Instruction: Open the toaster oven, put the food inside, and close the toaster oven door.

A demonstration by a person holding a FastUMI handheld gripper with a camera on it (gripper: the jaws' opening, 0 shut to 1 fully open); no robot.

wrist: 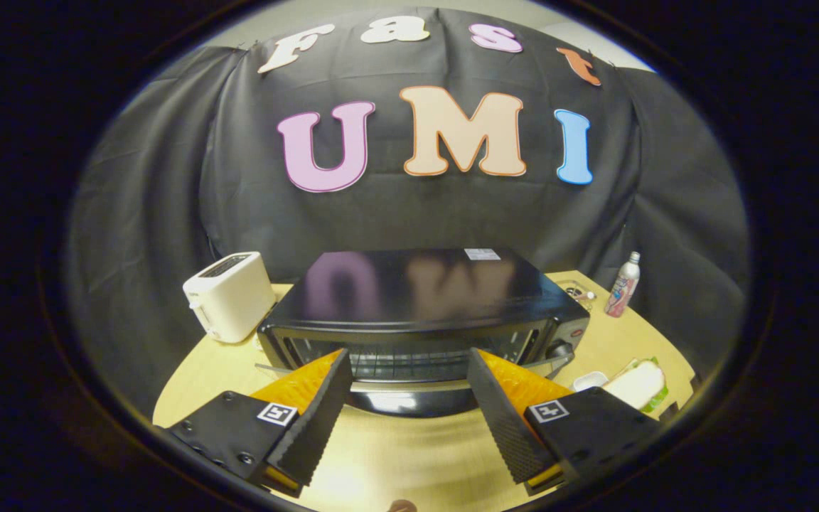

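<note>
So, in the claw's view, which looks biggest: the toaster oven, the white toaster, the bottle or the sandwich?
1. Toaster oven, just ahead of the open claw.
2. White toaster.
3. Sandwich and bottle look alike; the sandwich is nearer the camera and partly hidden, so I won't rank them.

Beyond the gripper (409, 370), whose spread fingers (310, 419) show ribbed, matt inner faces and grip nothing, the toaster oven (424, 306) has a glossy dark top that mirrors the wall; its door looks like glass over metal rack wires. The table (409, 455) is smooth pale wood with a soft sheen; the pop-up toaster (230, 295) looks smooth cream plastic; the wall (168, 178) is matt creased cloth.
</note>
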